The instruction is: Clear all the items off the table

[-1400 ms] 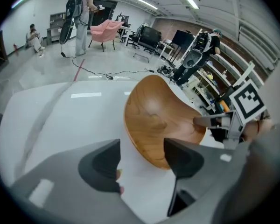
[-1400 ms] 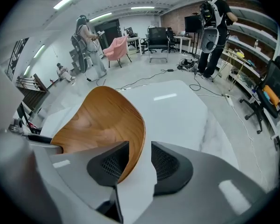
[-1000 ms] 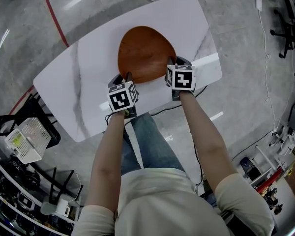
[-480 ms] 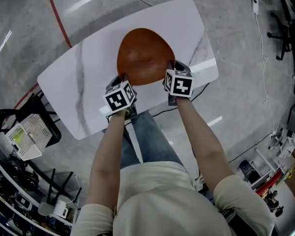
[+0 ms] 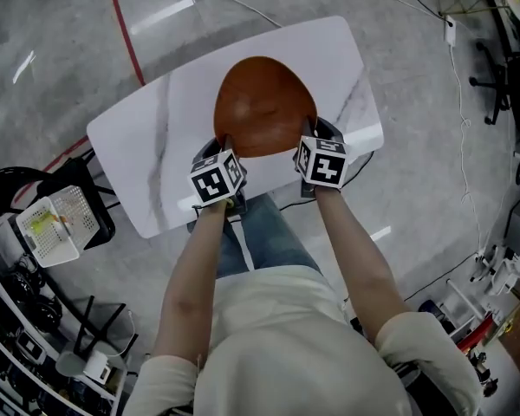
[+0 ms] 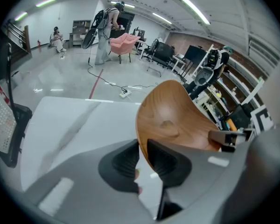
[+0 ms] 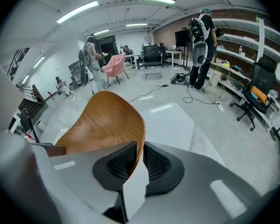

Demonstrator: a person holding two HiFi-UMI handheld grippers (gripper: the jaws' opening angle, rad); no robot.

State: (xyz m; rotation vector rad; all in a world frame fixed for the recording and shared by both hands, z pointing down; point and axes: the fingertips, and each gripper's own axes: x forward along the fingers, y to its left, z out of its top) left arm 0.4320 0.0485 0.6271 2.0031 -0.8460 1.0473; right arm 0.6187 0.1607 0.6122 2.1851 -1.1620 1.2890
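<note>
A brown wooden bowl (image 5: 264,102) of oval shape rests on the white marble table (image 5: 147,154). Both grippers are at its near rim. My left gripper (image 5: 224,142) is at the near-left rim, its jaws closing with the thin wooden edge between the pads. In the left gripper view the left gripper (image 6: 141,157) straddles the bowl (image 6: 172,120), one pad on each face. My right gripper (image 5: 309,130) is shut on the near-right rim. The right gripper view has that gripper (image 7: 139,158) clamping the bowl (image 7: 102,120) wall.
A white mesh basket (image 5: 52,228) sits on a dark rack at the left. Cables (image 5: 455,76) trail over the grey floor, and a red line (image 5: 126,29) crosses it. Office chairs (image 7: 256,94) and standing people (image 7: 201,41) are farther off.
The left gripper's jaws have narrowed onto the bowl's rim. The right gripper has kept its hold. Both grippers stay at the near rim while the head view shifts slightly.
</note>
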